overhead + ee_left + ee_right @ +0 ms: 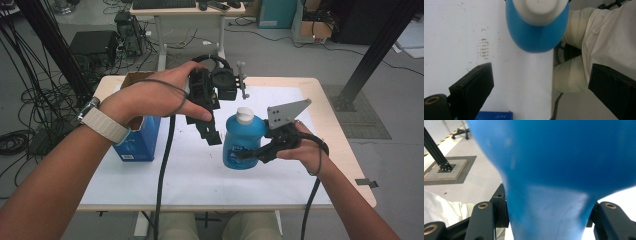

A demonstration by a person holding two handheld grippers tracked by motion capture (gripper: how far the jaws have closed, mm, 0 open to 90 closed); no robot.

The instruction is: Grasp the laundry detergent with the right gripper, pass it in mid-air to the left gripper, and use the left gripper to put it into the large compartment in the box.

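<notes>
The right gripper [250,152], at right of centre in the high view, is clamped on the blue bottle [243,141]; in the right gripper view its jaws press the narrow waist of the bottle from either side, a sensible place to pinch since the body flares above and cannot slip through. The bottle stands upright on the white sheet [200,175], its white cap [244,115] on top. It seems to rest on the sheet rather than hang above it, though the high view is too soft at its base to be sure. The left gripper [209,131] hovers just up and left of the cap with its jaws spread wide and nothing between them; the left gripper view looks down on the cap at the top centre of the frame, which suggests it is being lined up to take the cap while the right holds the body steady. A blue box [140,140] sits at the left of the sheet, well apart from the bottle. The sheet lies bare in front of and behind the bottle, and the table [340,150] edge at the right is not far from the right hand [305,150], so free room lies mostly toward the lower left.
</notes>
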